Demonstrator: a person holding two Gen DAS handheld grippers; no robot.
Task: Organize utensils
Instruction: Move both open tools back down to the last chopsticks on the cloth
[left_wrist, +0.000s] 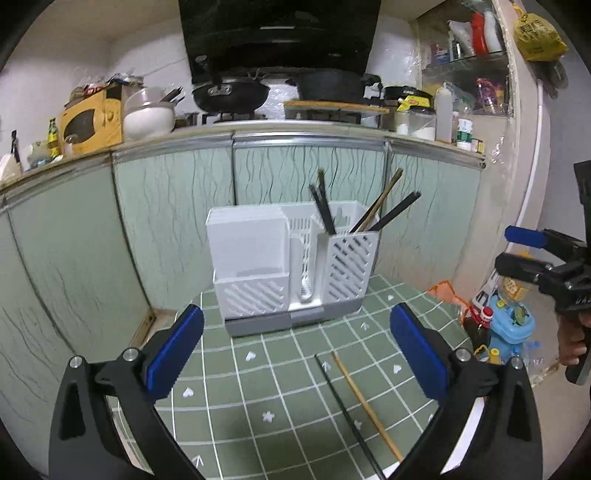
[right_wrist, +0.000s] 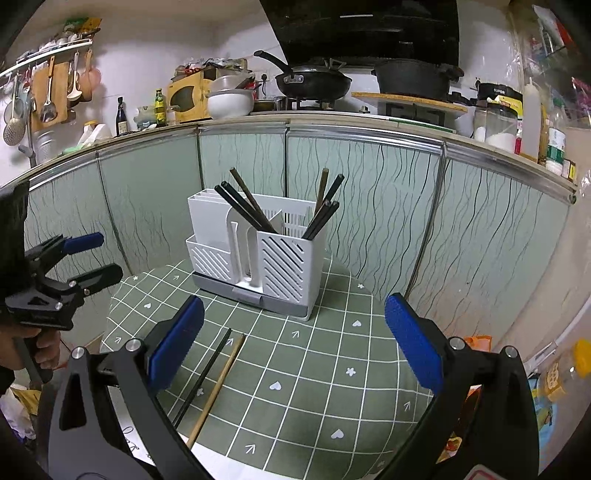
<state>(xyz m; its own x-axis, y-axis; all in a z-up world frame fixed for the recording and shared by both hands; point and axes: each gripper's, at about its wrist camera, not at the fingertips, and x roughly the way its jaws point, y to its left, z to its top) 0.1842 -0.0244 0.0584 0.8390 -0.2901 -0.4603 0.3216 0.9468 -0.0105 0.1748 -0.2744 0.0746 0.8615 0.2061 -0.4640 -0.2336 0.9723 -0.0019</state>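
Note:
A white slatted utensil holder (left_wrist: 291, 266) (right_wrist: 258, 251) on a grey base stands at the far side of the green checked tablecloth (left_wrist: 288, 406) (right_wrist: 314, 387). Several dark and wooden chopsticks (left_wrist: 373, 214) (right_wrist: 251, 206) stand in its compartments. A black chopstick (left_wrist: 347, 410) (right_wrist: 207, 373) and a wooden chopstick (left_wrist: 364, 402) (right_wrist: 218, 387) lie side by side on the cloth. My left gripper (left_wrist: 295, 354) is open and empty, above the cloth just left of the loose pair. My right gripper (right_wrist: 295, 347) is open and empty, to the right of the pair.
Green patterned cabinet doors (left_wrist: 177, 221) stand close behind the table. The counter above holds pans (left_wrist: 229, 94), a pot, bottles and jars. Toys and bags (left_wrist: 509, 325) sit beyond the table's right edge. The right gripper shows at the left wrist view's right side (left_wrist: 532, 254).

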